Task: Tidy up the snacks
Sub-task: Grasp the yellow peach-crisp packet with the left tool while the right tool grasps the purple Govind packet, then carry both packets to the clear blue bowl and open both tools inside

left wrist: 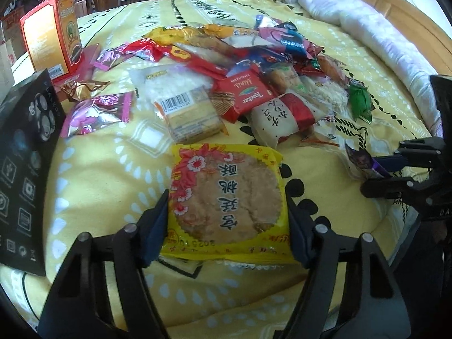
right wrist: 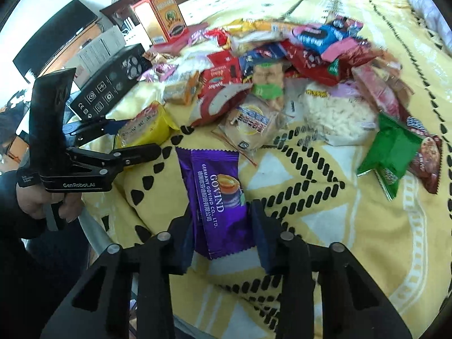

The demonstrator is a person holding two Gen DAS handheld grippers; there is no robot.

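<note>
On the bed (left wrist: 93,197), at the near edge of the yellow cover, two packets are gripped at once. To the left, the yellow biscuit packet (left wrist: 226,200) is pinched across its width by the left hand-held gripper (left wrist: 226,220), jaws about half apart, pads pressed on both side edges. To the right, the purple candy wrapper (right wrist: 217,197) is clamped by the right hand-held gripper (right wrist: 223,237), jaws nearly shut. Each packet is best lifted straight up, clear of the snack pile (right wrist: 282,65) behind, with gentle pressure so the biscuit is not cracked.
</note>
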